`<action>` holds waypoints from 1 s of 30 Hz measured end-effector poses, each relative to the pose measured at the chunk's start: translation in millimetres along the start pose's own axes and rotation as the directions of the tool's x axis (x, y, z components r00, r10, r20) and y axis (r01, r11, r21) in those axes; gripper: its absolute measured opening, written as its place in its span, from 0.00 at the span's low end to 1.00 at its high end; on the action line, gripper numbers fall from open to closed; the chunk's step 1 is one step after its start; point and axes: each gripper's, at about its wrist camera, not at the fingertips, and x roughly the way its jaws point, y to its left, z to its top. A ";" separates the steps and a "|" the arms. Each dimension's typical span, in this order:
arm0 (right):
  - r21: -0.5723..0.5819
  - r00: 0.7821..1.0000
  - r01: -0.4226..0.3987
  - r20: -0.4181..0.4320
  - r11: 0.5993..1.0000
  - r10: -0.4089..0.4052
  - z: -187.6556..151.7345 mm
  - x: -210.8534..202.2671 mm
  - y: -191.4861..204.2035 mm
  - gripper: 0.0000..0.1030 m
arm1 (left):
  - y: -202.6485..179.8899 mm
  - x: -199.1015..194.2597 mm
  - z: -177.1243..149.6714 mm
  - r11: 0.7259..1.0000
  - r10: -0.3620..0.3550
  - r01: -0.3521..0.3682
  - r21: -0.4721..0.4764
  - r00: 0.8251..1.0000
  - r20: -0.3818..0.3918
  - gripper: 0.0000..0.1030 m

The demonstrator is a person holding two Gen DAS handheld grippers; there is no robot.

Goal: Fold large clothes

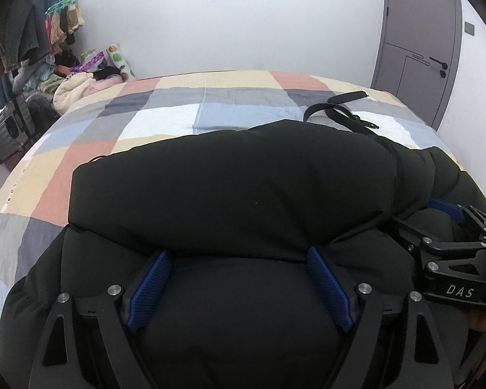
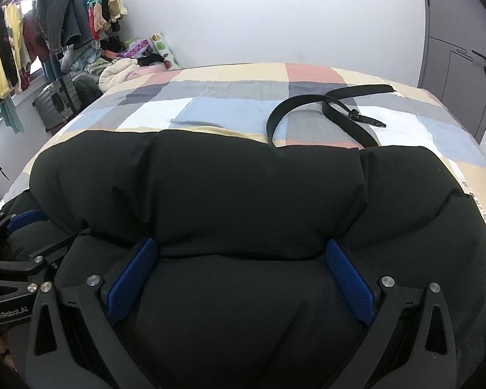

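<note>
A puffy black coat (image 1: 230, 181) (image 2: 210, 188) lies folded over on itself on a bed with a patchwork cover (image 1: 165, 113) (image 2: 230, 107). My left gripper (image 1: 239, 253) holds the near part of the coat in wide jaws, and both blue pads (image 1: 152, 288) press into the padding. My right gripper (image 2: 241, 243) stands wide open over the coat just to the right, with padding bulging between its blue pads (image 2: 350, 282). Each gripper shows at the edge of the other's view, resting on the coat.
A black belt (image 1: 337, 107) (image 2: 307, 103) lies looped on the bed beyond the coat, at the right. A pile of clothes (image 1: 74, 84), a suitcase (image 2: 58, 100) and hanging garments (image 2: 55, 19) fill the left side. A grey door (image 1: 418, 48) is at the right.
</note>
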 end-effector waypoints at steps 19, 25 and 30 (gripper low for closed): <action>0.021 0.996 -0.019 0.089 1.000 0.017 -4.3 -79.4 -54.1 1.00 | 55.9 -64.5 -4.0 0.992 0.113 -0.106 -0.075 0.989 0.093 0.82; 0.030 0.999 0.032 0.043 0.999 -0.033 -15.8 -70.9 -84.1 1.00 | 88.3 -43.5 -20.8 0.980 0.174 -0.174 -0.096 0.985 -0.007 0.83; 0.058 1.000 -0.001 0.027 0.998 0.000 -28.4 -50.2 -88.7 1.00 | 91.2 -36.4 -35.8 0.985 0.152 -0.151 -0.088 0.988 0.004 0.84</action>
